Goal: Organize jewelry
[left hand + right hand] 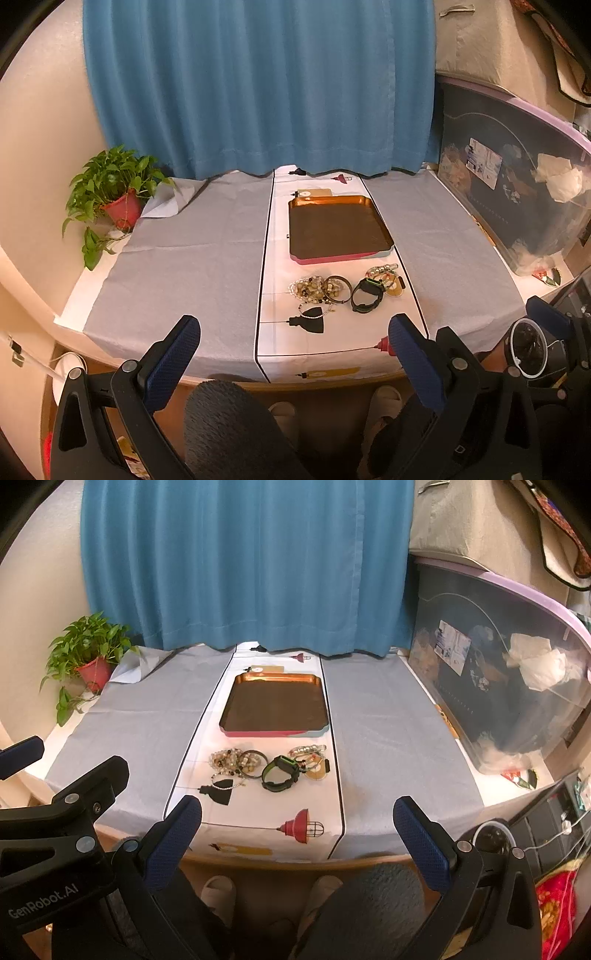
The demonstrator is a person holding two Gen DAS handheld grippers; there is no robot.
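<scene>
1. Below the near table edge, both tools are waiting: the left gripper point(295, 354) is sitting with its blue-padded fingers point(173, 363) spread wide and nothing between them; the right gripper point(297, 836) is likewise gaping, holding nothing. Neither is touching the table point(399, 738).
2. Ahead of the fingers, on the white printed runner point(258, 827), the jewelry is lying in a loose cluster: beaded bracelets point(229, 759), a dark bangle point(255, 762), a black-and-green watch point(281, 773), a pearl strand point(226, 782) nearest the edge, and a clear-bead bracelet point(308, 752) on the right side.
3. Just beyond the cluster, the tray point(275, 707) is sitting on the runner, its dark floor bare.
4. Progress judgement: nothing is sorted yet; every piece is remaining outside the tray, so the whole task appears to be left.
5. Orientation: the cluster's long axis is running left-right, parallel to the tray's near rim. The watch is lying with its strap looped, face tilted up toward the tray.
</scene>
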